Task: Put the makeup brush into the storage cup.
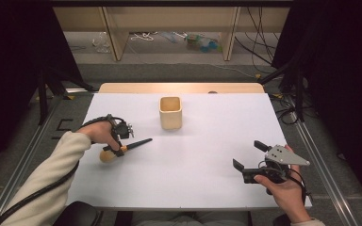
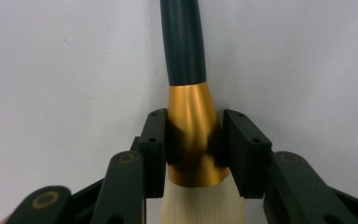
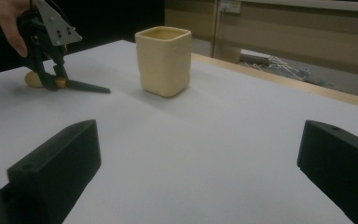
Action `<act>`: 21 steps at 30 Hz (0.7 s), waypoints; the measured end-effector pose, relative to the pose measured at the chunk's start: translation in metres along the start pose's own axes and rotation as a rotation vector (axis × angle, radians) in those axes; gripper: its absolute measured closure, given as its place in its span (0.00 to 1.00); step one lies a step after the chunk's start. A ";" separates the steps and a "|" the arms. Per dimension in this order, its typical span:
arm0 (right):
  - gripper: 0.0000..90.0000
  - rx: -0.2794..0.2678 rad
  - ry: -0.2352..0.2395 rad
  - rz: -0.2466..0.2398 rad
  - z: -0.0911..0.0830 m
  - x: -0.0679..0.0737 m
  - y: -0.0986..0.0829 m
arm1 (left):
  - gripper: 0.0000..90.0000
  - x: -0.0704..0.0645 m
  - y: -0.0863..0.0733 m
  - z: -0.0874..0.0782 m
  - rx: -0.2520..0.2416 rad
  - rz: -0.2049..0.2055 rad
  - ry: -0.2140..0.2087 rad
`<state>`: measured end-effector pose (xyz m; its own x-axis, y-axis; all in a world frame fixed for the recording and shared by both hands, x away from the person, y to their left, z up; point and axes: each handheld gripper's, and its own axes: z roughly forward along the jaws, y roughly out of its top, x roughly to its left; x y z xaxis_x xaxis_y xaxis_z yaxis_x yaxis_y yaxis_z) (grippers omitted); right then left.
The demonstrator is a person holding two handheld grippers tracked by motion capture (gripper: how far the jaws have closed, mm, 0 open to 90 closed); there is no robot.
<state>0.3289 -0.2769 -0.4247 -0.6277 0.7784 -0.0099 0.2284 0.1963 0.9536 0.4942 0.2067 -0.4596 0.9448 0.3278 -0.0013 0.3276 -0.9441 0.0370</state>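
Left gripper (image 1: pixel 119 149) fingers (image 2: pixel 154 144) clamp the brush (image 1: pixel 125 148) by its gold ferrule, low on the counter (image 1: pixel 207 136); right gripper (image 1: pixel 248 160) gapes empty. Lift level, then tip it upright over the cup (image 1: pixel 170 113).

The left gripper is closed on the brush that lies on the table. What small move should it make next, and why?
Probably lift the brush a little off the table. The left gripper is already shut on its gold collar, and the brush seems to lie flat, its dark handle pointing toward the cup. Lifting would free it to be carried there. The right gripper is open and holds nothing.
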 end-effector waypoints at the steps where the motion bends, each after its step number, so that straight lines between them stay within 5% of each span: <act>1: 0.00 0.008 0.006 0.010 0.000 0.001 0.000 | 0.69 0.000 0.000 0.000 -0.002 0.010 0.004; 21: 0.00 0.006 0.006 0.015 0.000 0.001 0.000 | 0.69 -0.004 -0.004 0.000 -0.007 0.039 0.006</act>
<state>0.3283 -0.2765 -0.4246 -0.6283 0.7779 0.0065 0.2426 0.1880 0.9517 0.4895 0.2088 -0.4593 0.9566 0.2914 0.0065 0.2909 -0.9558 0.0436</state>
